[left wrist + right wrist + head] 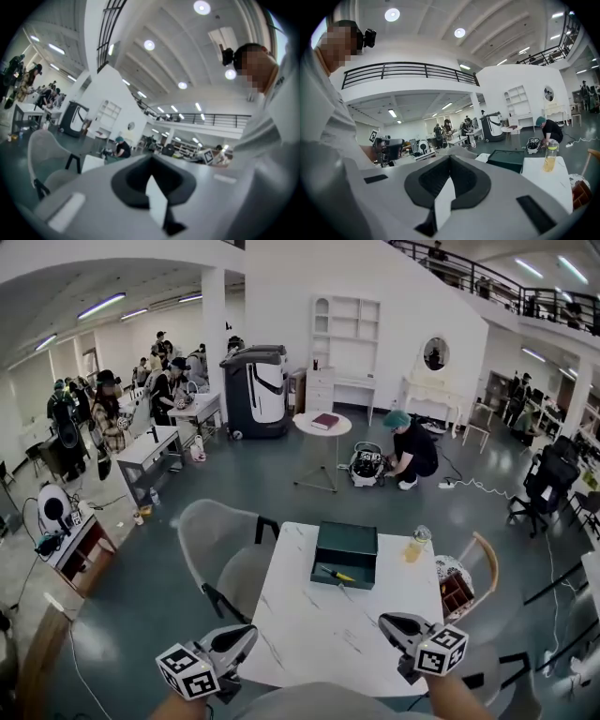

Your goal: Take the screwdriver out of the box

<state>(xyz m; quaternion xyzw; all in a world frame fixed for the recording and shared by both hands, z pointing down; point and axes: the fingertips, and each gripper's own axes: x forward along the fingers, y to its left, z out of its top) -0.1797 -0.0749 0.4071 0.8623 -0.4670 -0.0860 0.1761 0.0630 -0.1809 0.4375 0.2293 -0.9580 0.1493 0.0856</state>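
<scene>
A dark green box [346, 552] stands open at the far side of the white table [314, 634]. The screwdriver [337, 575], with a yellow handle, lies in the box's front part. My left gripper [246, 635] hovers at the table's near left corner, jaws shut and empty. My right gripper [385, 622] is over the near right part of the table, jaws shut, nothing in them. Both are well short of the box. In the right gripper view the box [506, 159] shows ahead to the right, beyond the shut right gripper [450, 158]. The left gripper [150, 159] is seen shut in its own view.
A bottle of yellow liquid [416, 544] stands on the table right of the box; it also shows in the right gripper view as the bottle [550, 157]. A grey chair [220, 554] is at the table's left, a wooden chair [469, 579] at its right. People work farther off.
</scene>
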